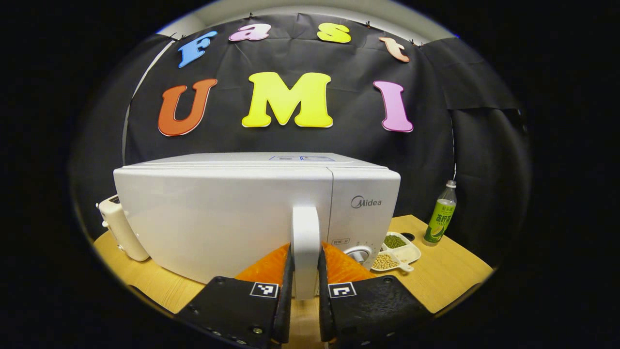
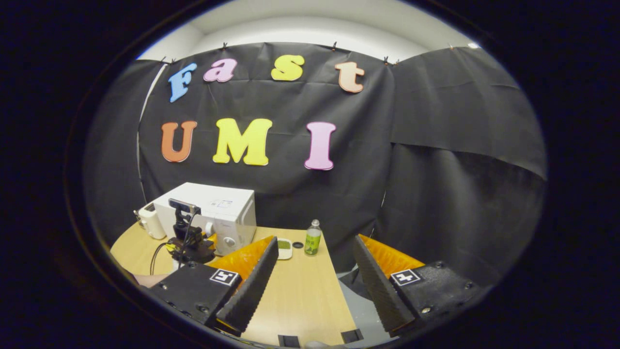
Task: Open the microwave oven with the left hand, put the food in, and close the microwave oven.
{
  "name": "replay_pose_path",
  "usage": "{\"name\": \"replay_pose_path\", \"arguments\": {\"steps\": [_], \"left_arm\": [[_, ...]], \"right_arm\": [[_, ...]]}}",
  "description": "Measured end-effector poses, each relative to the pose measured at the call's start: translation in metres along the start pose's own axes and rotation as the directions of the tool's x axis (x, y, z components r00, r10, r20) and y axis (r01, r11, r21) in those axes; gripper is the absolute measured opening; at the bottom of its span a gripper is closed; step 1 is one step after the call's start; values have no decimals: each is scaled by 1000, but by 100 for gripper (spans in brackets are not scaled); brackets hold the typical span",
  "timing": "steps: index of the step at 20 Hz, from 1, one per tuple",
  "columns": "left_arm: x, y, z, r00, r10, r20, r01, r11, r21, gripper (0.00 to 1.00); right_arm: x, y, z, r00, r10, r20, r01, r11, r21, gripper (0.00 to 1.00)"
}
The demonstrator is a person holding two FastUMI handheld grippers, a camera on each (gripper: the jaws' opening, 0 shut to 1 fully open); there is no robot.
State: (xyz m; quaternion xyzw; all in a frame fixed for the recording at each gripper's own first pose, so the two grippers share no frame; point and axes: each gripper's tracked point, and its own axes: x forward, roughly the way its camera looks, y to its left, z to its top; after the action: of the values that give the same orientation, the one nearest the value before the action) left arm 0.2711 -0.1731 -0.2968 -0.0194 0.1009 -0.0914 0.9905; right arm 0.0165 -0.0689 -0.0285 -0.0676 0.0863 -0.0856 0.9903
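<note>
At the microwave oven [image 1: 252, 213] door, we had the left gripper [image 1: 305, 276] clamped on its upright handle [image 1: 306, 242], right gripper [image 2: 315, 281] apart.

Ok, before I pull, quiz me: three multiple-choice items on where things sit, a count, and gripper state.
1. Where is the bottle relative to the microwave in the left gripper view?
A. On top of it
B. On the table to its right
C. Inside it

2. How many filled compartments does the divided dish show in that view?
A. Two
B. Five
C. None

3. What is the left gripper doing?
A. Hanging open above the table
B. Shut on the bottle
C. Shut on the door handle

Answers: 1 B, the bottle stands on the wooden table beyond the dish; 2 A, one holds green beans, one pale beans; 3 C, both fingers press the handle's sides, with the door closed. The right gripper is open.
</note>
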Motion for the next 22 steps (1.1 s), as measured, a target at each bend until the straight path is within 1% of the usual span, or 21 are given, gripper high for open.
{"name": "replay_pose_path", "arguments": {"steps": [4,5,7,8,9,11,15,16,17,18,19,20,21,22], "left_arm": [[0,-1,-1,1000,-15,-20,14,999,-33,10],[-2,-2,-2,999,-19,-32,18,999,-39,9],[-6,-1,-3,998,-37,-52,34,998,-49,8],[-15,-1,-7,997,-37,-62,34,998,-57,9],[-25,1,-9,997,-37,-62,34,998,-45,9],[-43,3,-11,998,-47,-48,45,998,-43,9],[-77,11,-17,995,-83,-49,84,996,10,9],[-84,13,-19,995,-83,-54,84,996,18,13],[-90,15,-20,995,-80,-57,82,996,33,16],[-94,20,-20,997,-57,-56,61,996,59,18],[-98,23,-16,998,-51,-46,55,995,78,23],[-101,27,-13,999,-39,-36,42,995,86,31],[-103,35,-6,1000,-22,-13,23,996,90,34],[-103,39,2,1000,-11,8,10,996,87,54]], "right_arm": [[0,6,4,1000,23,15,-23,1000,-6,99],[0,6,5,1000,23,20,-23,1000,-13,99],[1,8,7,999,32,24,-31,999,-10,99],[2,10,7,999,41,26,-41,999,-2,99],[1,11,8,998,49,31,-49,999,7,99],[4,13,10,998,55,40,-55,999,2,99],[6,35,11,994,106,42,-105,994,-22,99],[7,40,8,992,118,37,-116,993,-35,99],[7,43,7,992,121,33,-119,992,-49,99],[7,46,8,991,132,32,-130,990,-53,99],[5,50,9,989,141,35,-140,989,-50,99],[4,53,10,988,149,38,-147,988,-45,99],[3,56,11,987,158,40,-156,987,-43,99],[3,59,10,985,165,42,-163,986,-42,99]]}}
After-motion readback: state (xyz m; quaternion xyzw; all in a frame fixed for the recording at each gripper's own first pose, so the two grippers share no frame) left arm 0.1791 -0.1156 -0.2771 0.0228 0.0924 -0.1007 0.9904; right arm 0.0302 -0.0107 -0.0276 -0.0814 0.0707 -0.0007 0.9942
